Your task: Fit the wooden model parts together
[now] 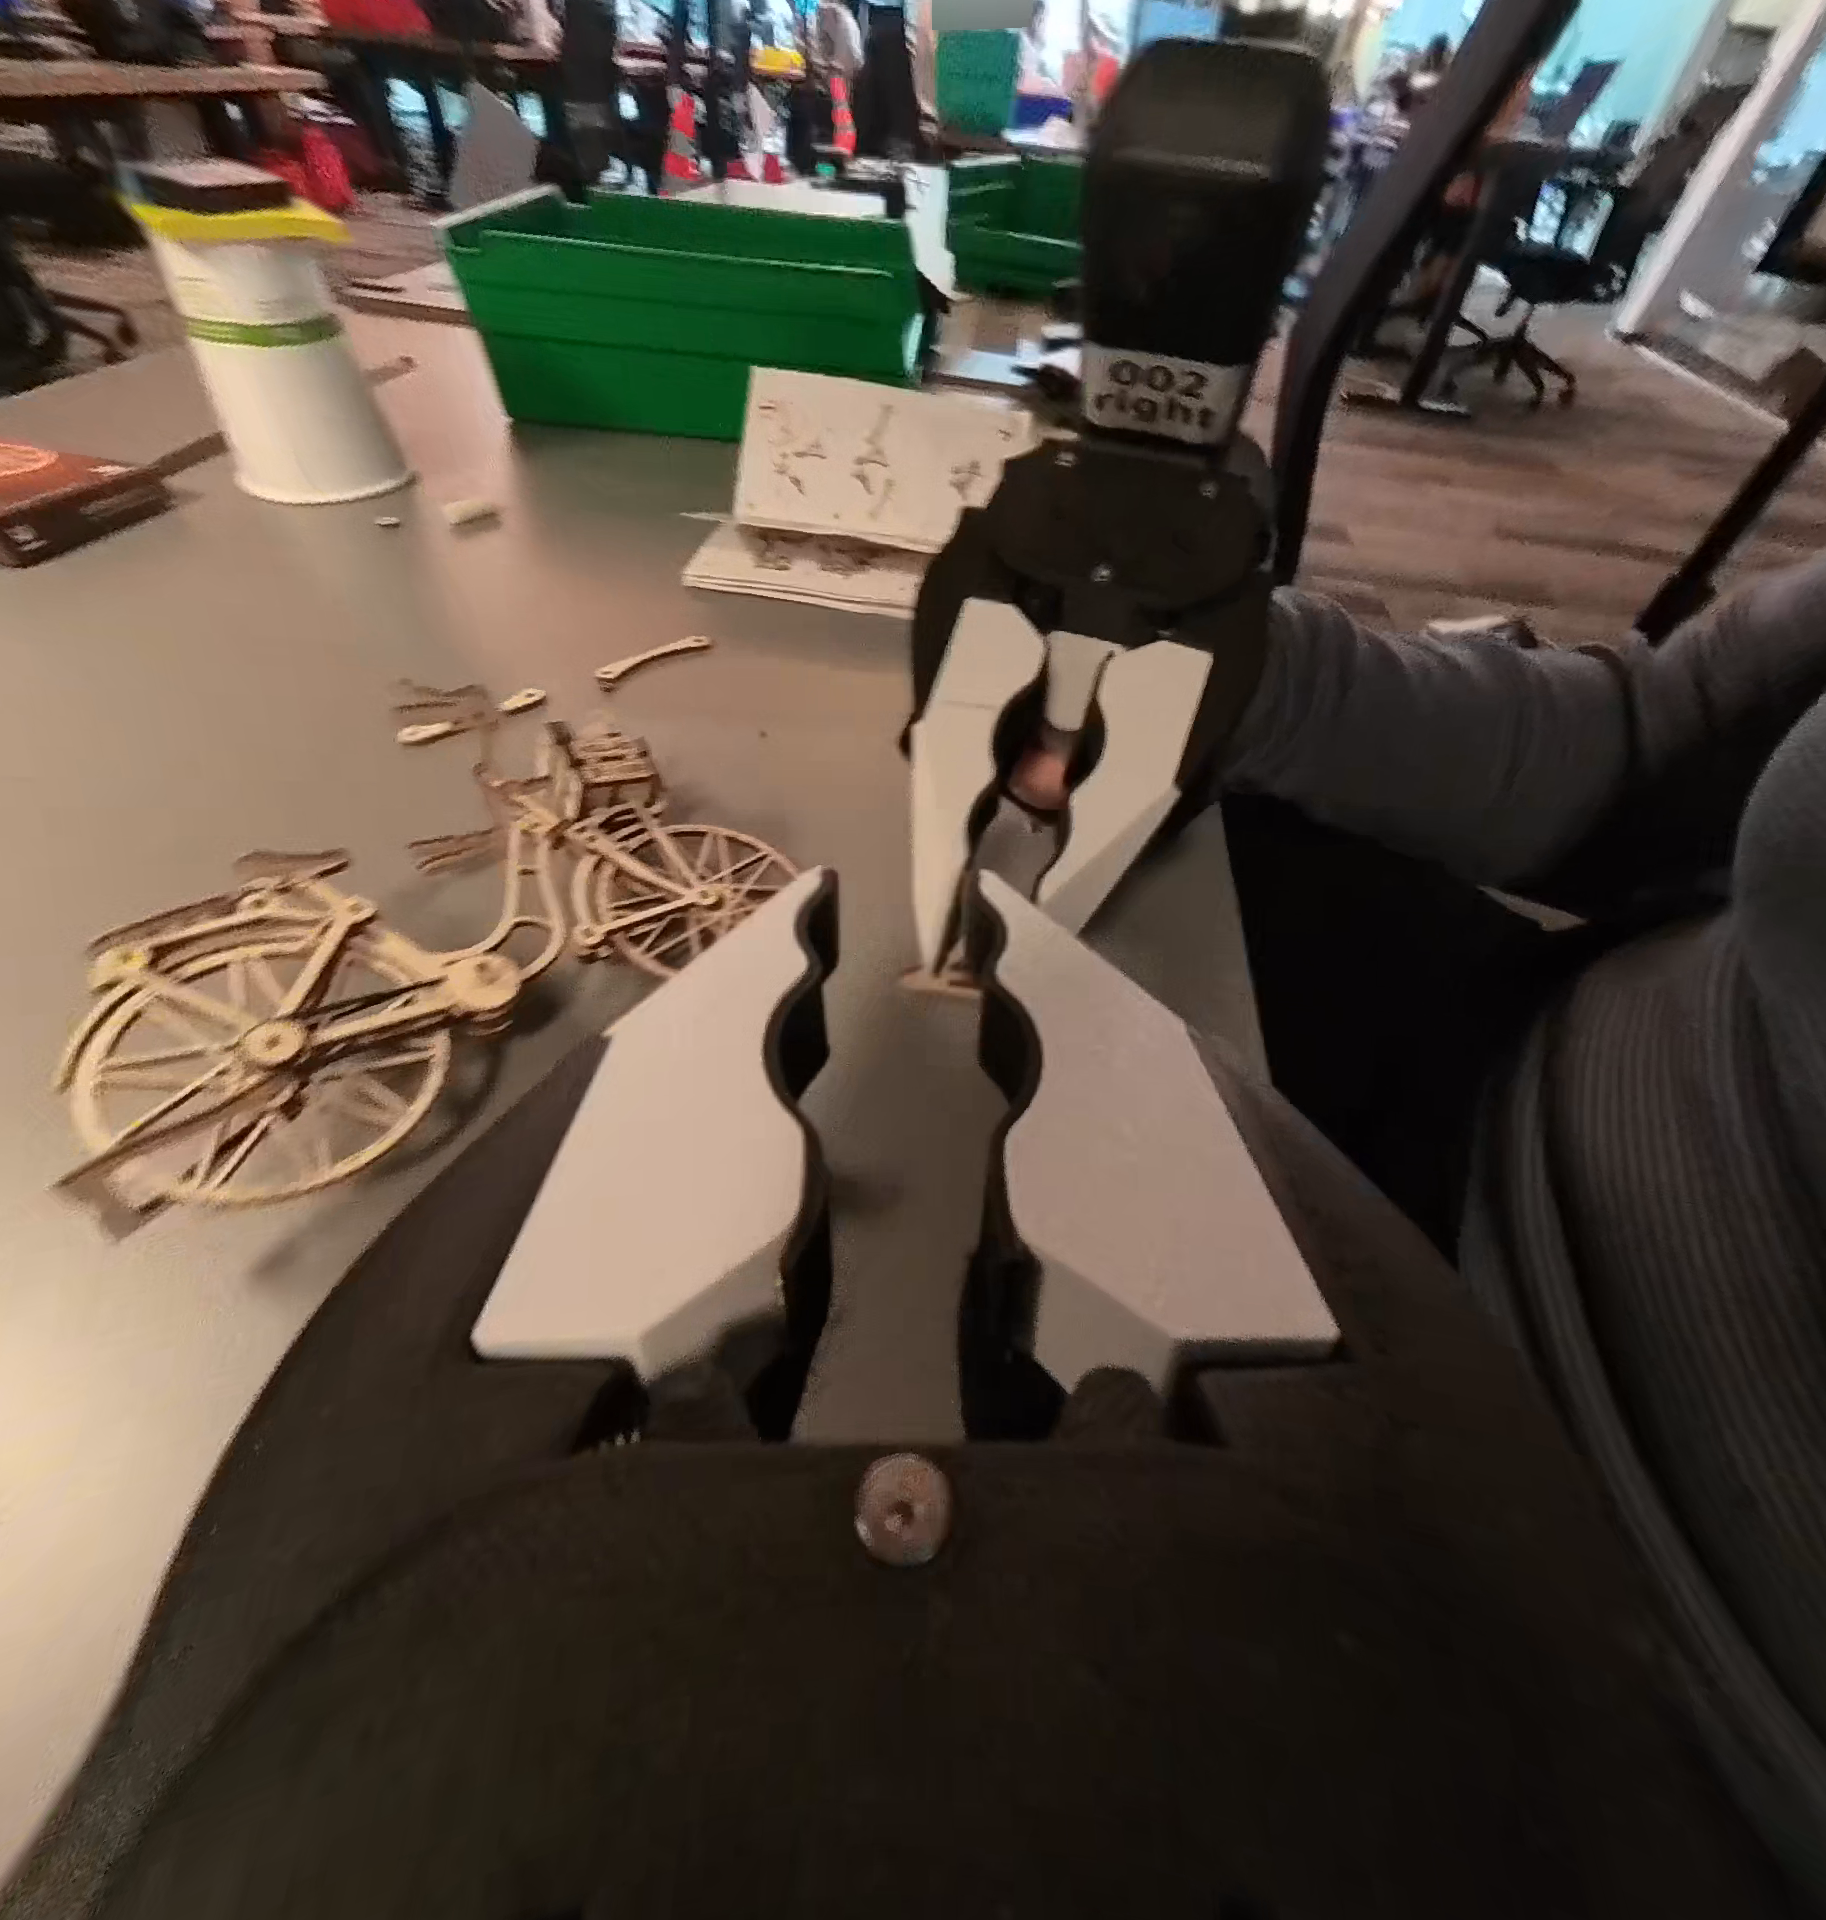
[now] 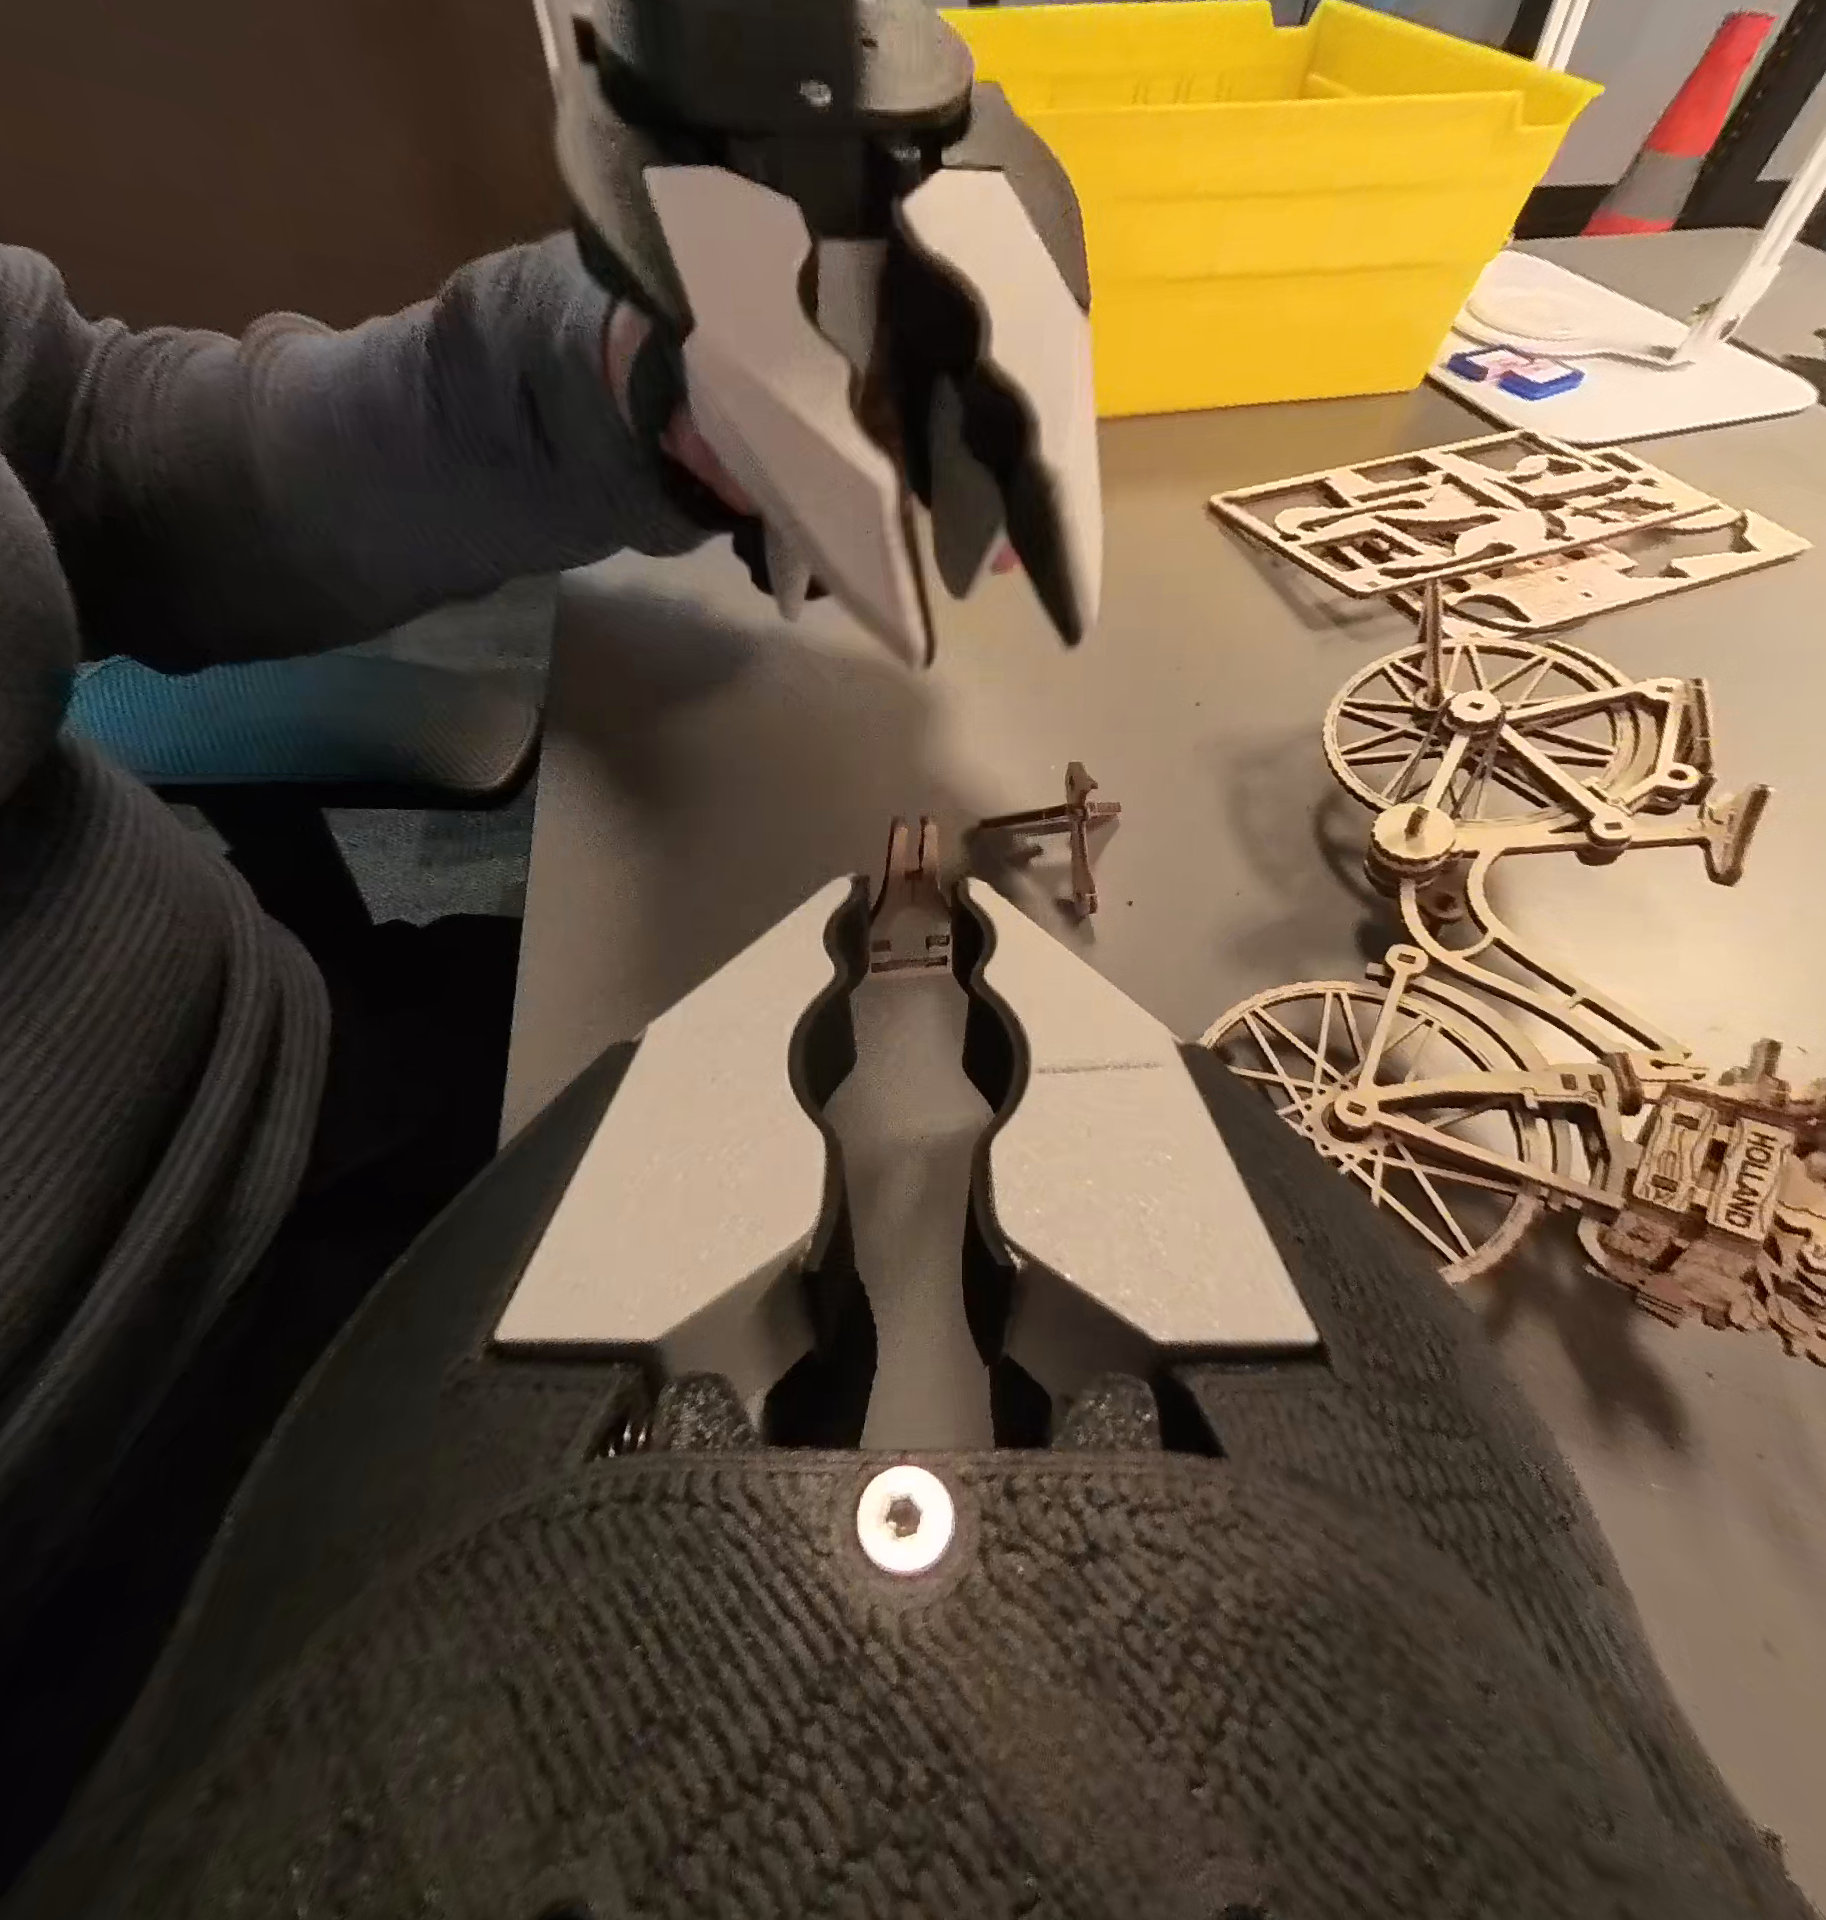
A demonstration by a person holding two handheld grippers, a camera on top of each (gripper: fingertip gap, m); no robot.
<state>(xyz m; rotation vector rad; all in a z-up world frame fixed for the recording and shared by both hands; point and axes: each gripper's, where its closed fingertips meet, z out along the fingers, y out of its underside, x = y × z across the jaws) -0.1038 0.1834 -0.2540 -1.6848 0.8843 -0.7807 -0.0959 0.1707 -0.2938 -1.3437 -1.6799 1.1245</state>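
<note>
R gripper jaws clamp small wooden part; L gripper jaws apart, empty, above bench w/ wooden bicycle nearby.

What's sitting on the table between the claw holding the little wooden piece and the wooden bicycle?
A small cross-shaped wooden part lies there, between the right gripper and the bicycle, in the right wrist view.
</note>
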